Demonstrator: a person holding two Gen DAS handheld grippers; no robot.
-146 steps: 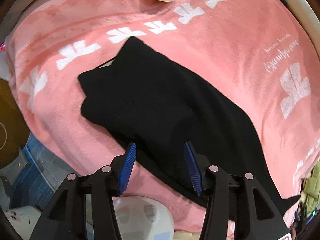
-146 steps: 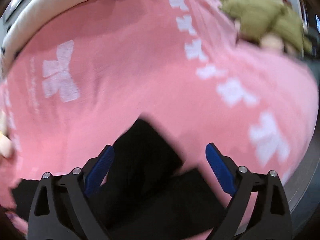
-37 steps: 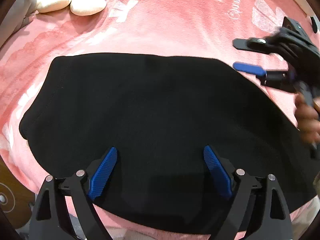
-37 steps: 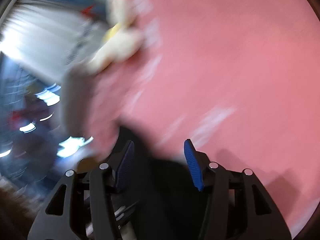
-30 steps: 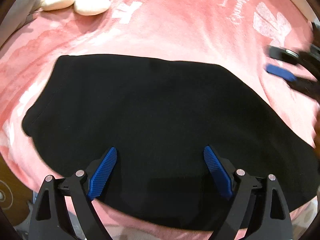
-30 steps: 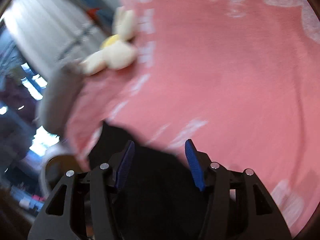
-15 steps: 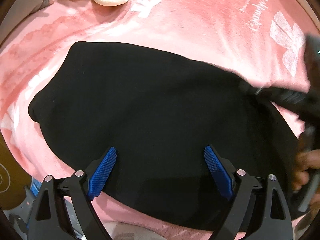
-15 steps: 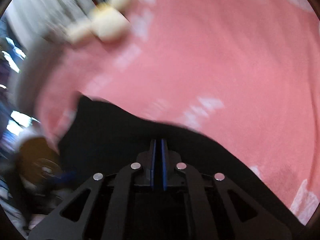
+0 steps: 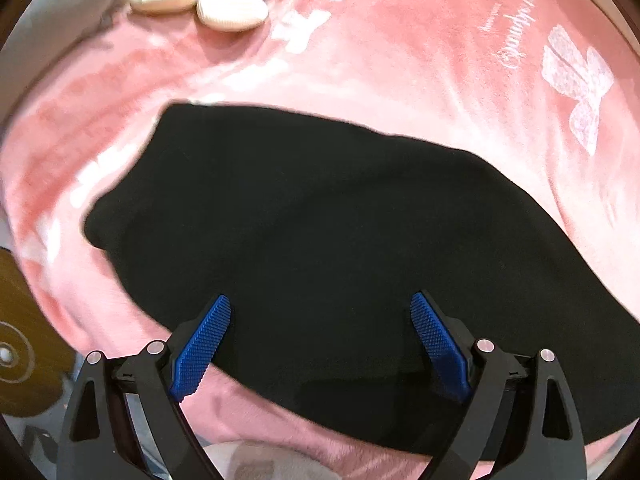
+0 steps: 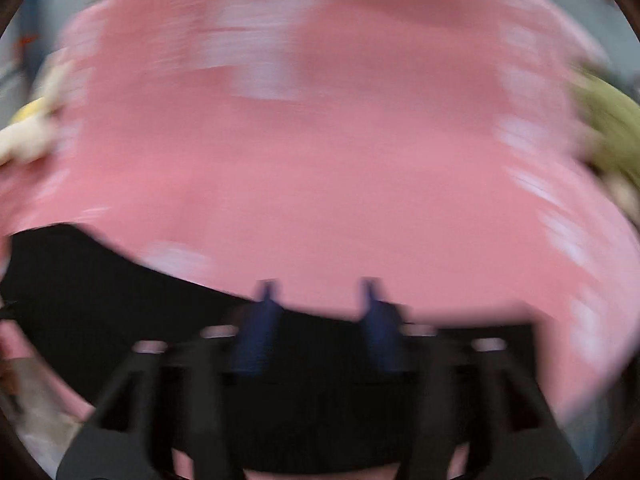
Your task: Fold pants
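As seen from the left wrist view, the black pants (image 9: 320, 232) lie spread on a pink blanket (image 9: 420, 64) covering the bed, their dark mass filling the middle of the view from the left hem to the right edge. At far left, a brown round object (image 9: 20, 344) shows beyond the blanket's edge; at the far side, cream plush toys (image 9: 216, 0) rest on the blanket. The left tongs (image 9: 320, 340) hover over the near edge of the pants with the blue pads (image 9: 202, 346) spread wide, holding nothing. White bow prints and script mark the blanket toward the right.

In the right wrist view, heavily blurred by motion, the pants (image 10: 100, 280) occupy the near left and run under the right tongs (image 10: 320, 300). Their blue pads appear parted with pink blanket visible between the tips, so they seem open and empty, though the blur leaves this less than certain. A green plush shape (image 10: 608, 128) sits at the far right.

The garment looks already doubled into a broad band, so the step in hand is judged to be setting up a further fold. The next move likely calls for each pair of tongs to close on a matching edge or corner, taking all layers together, then carrying that edge across evenly.
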